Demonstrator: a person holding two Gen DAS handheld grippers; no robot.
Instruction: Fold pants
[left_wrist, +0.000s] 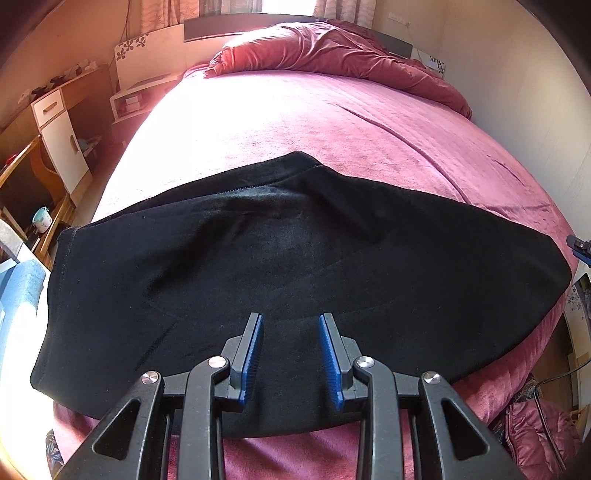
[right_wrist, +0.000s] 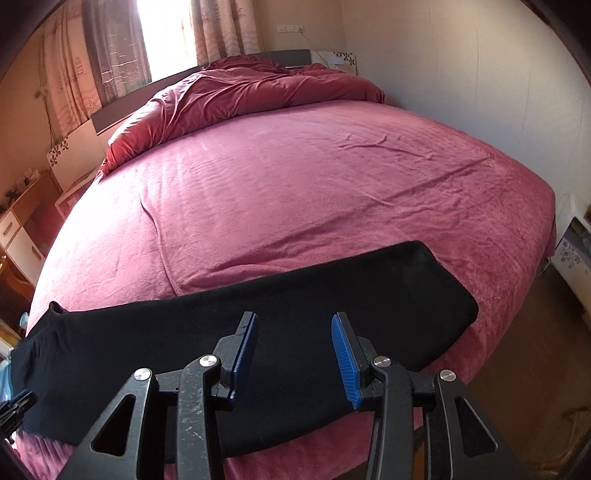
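Note:
Black pants (left_wrist: 280, 258) lie flat across the near end of the pink bed (left_wrist: 295, 122), folded lengthwise, waist end at the left and a zipper line along the far edge. My left gripper (left_wrist: 291, 319) is open and empty, held above the pants' near middle. In the right wrist view the pants (right_wrist: 332, 295) stretch from left to the leg end at the right. My right gripper (right_wrist: 294, 319) is open and empty above the leg part. The tip of my right gripper (left_wrist: 580, 247) shows at the right edge of the left wrist view.
A crumpled red duvet (right_wrist: 240, 92) lies at the head of the bed. A desk and cabinets (left_wrist: 55, 122) stand left of the bed. A wall (right_wrist: 480, 74) runs along the right side. A quilted maroon jacket (left_wrist: 535, 432) lies on the floor by the bed corner.

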